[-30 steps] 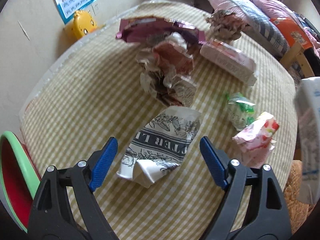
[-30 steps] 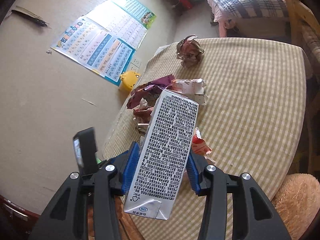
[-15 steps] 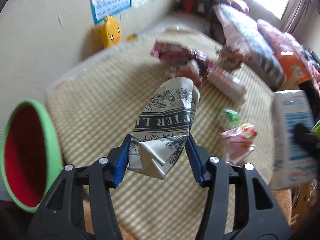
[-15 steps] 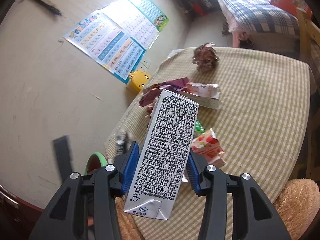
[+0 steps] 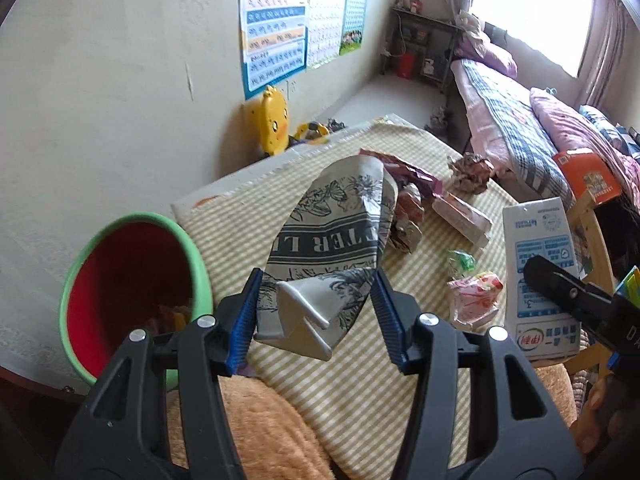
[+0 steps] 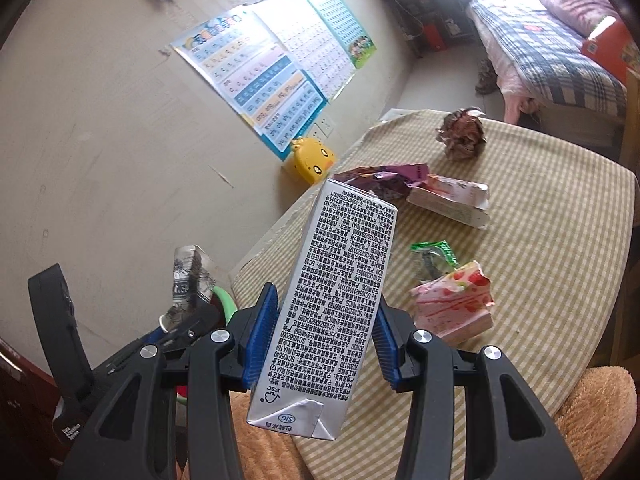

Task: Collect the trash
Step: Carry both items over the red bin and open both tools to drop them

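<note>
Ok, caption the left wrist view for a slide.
Left gripper carries a crumpled printed carton beside the green bin.

**Trash spread over the checked table**

The table (image 6: pixel 560 240) wore a yellow checked cloth. On it lay a crumpled paper ball (image 6: pixel 462 134), a purple wrapper (image 6: pixel 384 178), a flattened pink box (image 6: pixel 452 200), a green packet (image 6: pixel 434 258) and a strawberry carton (image 6: pixel 454 304)

I see daylight pouring from the window (image 5: pixel 532 12), blown out white there; near it the bed (image 6: pixel 552 56) hazes with glare. Frames sharp centrally, corners dark, fisheye bending the wall.
</note>
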A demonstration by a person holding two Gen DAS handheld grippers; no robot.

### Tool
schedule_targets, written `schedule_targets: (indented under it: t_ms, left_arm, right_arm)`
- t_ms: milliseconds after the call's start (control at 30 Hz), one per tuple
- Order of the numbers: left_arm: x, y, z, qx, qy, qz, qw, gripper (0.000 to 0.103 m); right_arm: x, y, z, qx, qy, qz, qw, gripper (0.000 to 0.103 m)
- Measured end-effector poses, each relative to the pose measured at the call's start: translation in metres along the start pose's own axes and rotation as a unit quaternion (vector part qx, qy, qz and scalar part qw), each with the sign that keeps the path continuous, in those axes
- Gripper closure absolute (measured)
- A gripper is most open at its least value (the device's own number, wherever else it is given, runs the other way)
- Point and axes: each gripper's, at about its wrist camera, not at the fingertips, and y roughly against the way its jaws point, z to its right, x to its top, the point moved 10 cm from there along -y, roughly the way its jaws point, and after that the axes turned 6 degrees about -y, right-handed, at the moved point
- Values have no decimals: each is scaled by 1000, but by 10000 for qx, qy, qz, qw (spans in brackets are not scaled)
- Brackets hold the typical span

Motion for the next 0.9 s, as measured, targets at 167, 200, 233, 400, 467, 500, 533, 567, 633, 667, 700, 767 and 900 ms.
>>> schedule_targets:
  t_ms: [167,200,233,400,467,500,533,567,633,667,700,767,900]
  left_arm:
    - [3,14,-11,65,69,209,9997,51]
    - [3,16,-13,78,73,237,9997,51]
    - [3,18,-15,96,80,267,9996,51]
    - [1,25,-24,119,127,360,9992,51]
    - [0,26,-27,55,171,371,9991,51]
    - [-1,26,-28,59,176,375,9991,51]
    - [-2,27,-30,68,178,378,9991,51]
    - [-3,27,-31,77,178,383,9991,51]
    - [-2,29,-34,112,188,415,9989,51]
    - [-2,30,-35,135,187,427,9988,51]
    - [-2,31,-38,175,187,438,9987,51]
    - [-3,31,-42,230,198,446,9985,51]
    - [-5,32,-54,324,250,450,9981,51]
  right_arm:
    - [-4,0,-13,-21,168,18,9999,59]
    - [-5,0,-16,-25,205,11,9998,59]
    - [-5,-1,-18,-29,231,3,9997,59]
    - [-12,-4,-28,-50,383,-43,9992,59]
    - [-14,-6,-32,-58,442,-66,9990,59]
    - [-15,-7,-34,-64,472,-78,9988,59]
    - [-16,-7,-36,-66,493,-83,9987,59]
    - [-17,-8,-38,-68,515,-88,9986,59]
    - [-19,-9,-42,-70,565,-94,9983,59]
    - [-20,-9,-44,-72,597,-99,9981,59]
    - [-21,-10,-47,-74,632,-103,9979,59]
    - [-23,-12,-50,-75,672,-118,9976,59]
    - [-28,-17,-56,-83,743,-175,9971,59]
